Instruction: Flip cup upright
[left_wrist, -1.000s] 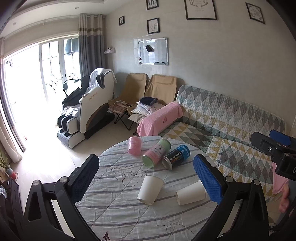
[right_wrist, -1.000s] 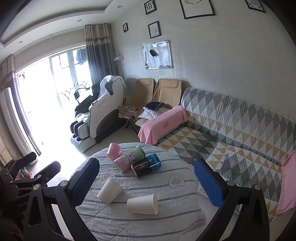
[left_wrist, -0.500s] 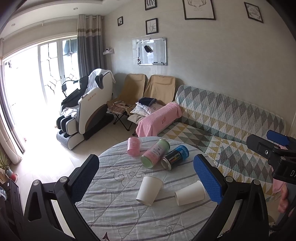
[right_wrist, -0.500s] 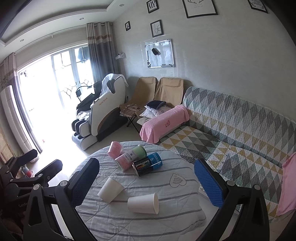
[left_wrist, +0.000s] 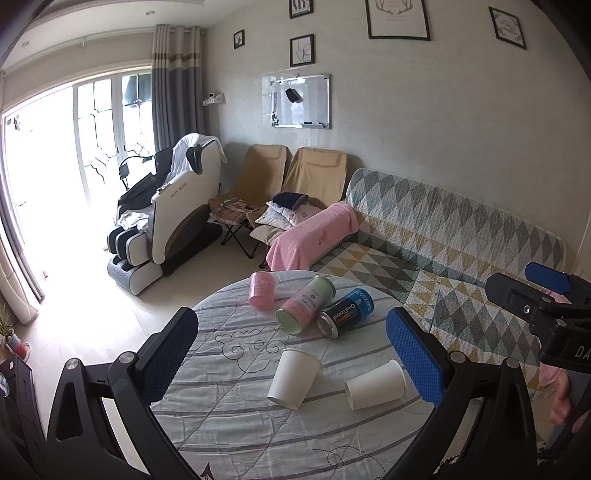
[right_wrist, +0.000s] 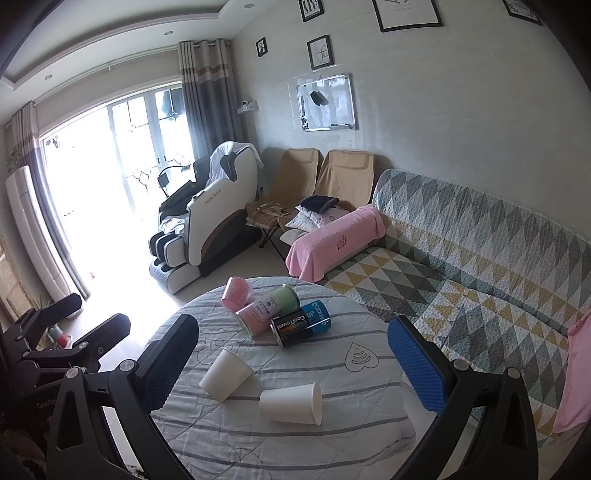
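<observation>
— Hovering with right gripper (right_wrist: 295, 369) and left gripper (left_wrist: 291, 365) both wide apart, empty; which is nearer?

— Right: the paper cup (right_wrist: 291, 403) lies sideways, mouth rightward, on the table (right_wrist: 369, 406) near me.

Two white paper cups (left_wrist: 293, 377) (left_wrist: 375, 385) (both tipped over), three canisters (left_wrist: 306, 310) (left_wrist: 345, 312) (left_wrist: 263, 290), two folding chairs (left_wrist: 258, 181) (left_wrist: 319, 173)

"CoolTowel" on blue-black can (right_wrist: 301, 328); "AUX" on massage chair (left_wrist: 175, 195)

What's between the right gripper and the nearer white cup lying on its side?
Nothing visible. The right gripper hangs open above the table, and the white cup lies on bare cloth below it. The second white cup and the canisters sit off that line.
</observation>
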